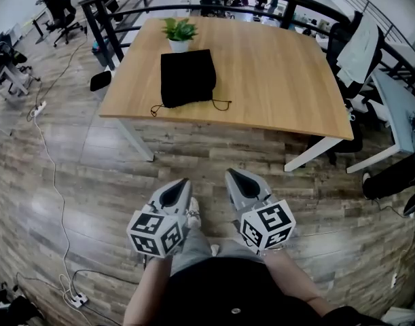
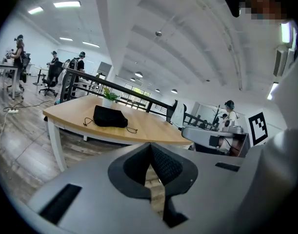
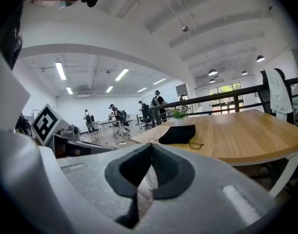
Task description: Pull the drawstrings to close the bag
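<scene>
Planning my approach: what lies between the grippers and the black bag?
Head view: only wood floor and the near edge of the table lie between the left gripper, the right gripper and the black bag. Its drawstrings trail toward that edge.

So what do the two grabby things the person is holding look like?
Both are pale grey plastic. The left gripper and right gripper each end in pointed tongs lined with black textured pads. Each carries a white cube with black square markers. The person wears a black top.
</scene>
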A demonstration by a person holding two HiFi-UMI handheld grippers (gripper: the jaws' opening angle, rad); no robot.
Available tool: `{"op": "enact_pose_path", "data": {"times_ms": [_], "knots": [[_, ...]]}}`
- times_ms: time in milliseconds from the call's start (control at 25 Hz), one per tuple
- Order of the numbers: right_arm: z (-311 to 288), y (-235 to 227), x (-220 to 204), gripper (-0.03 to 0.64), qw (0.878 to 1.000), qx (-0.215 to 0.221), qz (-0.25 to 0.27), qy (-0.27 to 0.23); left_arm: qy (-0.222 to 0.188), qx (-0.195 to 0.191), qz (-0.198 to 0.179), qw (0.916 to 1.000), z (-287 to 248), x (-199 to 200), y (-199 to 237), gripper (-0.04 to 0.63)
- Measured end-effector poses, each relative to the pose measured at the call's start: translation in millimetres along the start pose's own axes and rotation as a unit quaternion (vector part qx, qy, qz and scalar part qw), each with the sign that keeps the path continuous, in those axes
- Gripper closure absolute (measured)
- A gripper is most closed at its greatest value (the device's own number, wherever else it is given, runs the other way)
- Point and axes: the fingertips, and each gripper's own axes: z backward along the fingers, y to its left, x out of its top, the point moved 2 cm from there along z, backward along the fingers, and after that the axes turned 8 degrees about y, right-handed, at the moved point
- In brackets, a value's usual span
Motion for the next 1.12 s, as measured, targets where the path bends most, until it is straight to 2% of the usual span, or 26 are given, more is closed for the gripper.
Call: {"op": "enact_pose_path", "data": {"times_ms": [400, 560, 680, 800, 1120], "knots": [[-118, -35, 66, 0.618, 1.000, -0.029, 0.001, 0.001, -0.004, -0.004, 0.001, 1.0000, -45, 89, 101, 0.581], [-160, -38, 84, 0.618, 0.999, -0.032, 0.007, 0.004, 0.001, -0.005, -0.013, 0.9999, -61, 115, 136, 0.581], [-182, -43, 86, 0.618, 0.999, -0.038, 0.006, 0.016, 0.013, -0.007, -0.026, 0.9996, -74, 125, 156, 0.581], [-199, -50, 82, 0.618, 0.998, -0.042, -0.006, 0.038, 0.021, -0.015, -0.019, 0.9995, -84, 129, 168, 0.581], [-213, -73, 84, 0.618, 0.997, -0.052, -0.003, 0.057, 0.041, -0.025, -0.019, 0.9987, -114, 135, 176, 0.581]]}}
